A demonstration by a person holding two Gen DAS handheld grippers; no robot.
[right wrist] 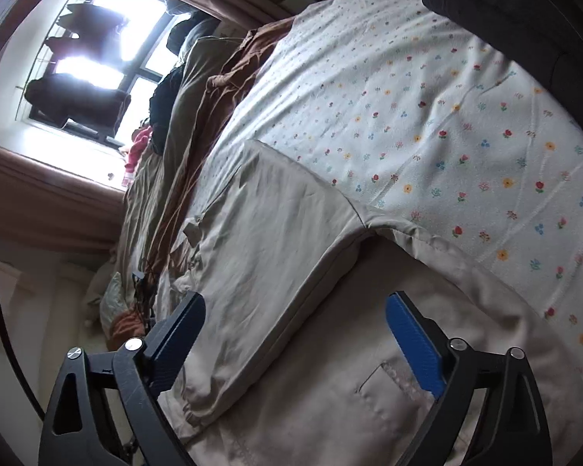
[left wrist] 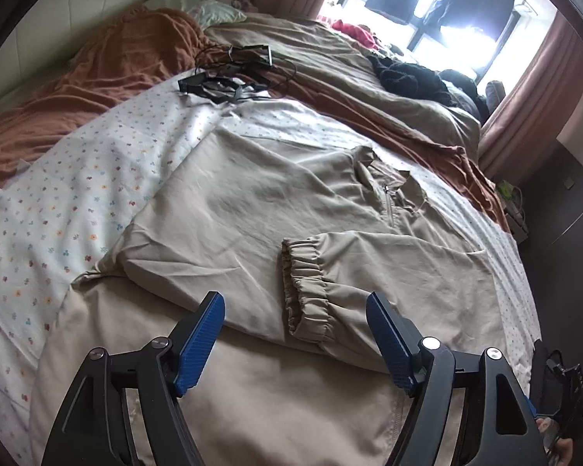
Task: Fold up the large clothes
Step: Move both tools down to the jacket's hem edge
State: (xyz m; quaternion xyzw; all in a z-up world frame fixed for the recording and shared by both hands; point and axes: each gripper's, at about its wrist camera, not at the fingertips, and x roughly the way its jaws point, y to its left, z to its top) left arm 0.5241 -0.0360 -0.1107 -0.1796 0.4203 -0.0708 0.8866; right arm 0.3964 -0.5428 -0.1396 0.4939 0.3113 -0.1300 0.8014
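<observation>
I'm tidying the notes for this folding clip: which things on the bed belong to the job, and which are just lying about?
Job:
beige jacket
its folded-in sleeve with the elastic cuff
floral sheet it lies on

Lying about:
black cables
rust-brown blanket
dark clothes pile
pillow

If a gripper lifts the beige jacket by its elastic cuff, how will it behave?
The beige jacket looks thin and creased, so it would probably drape limply. Its folded sleeve would likely unfold. The gathered elastic cuff seems thicker, likely an easier pinch.
</observation>
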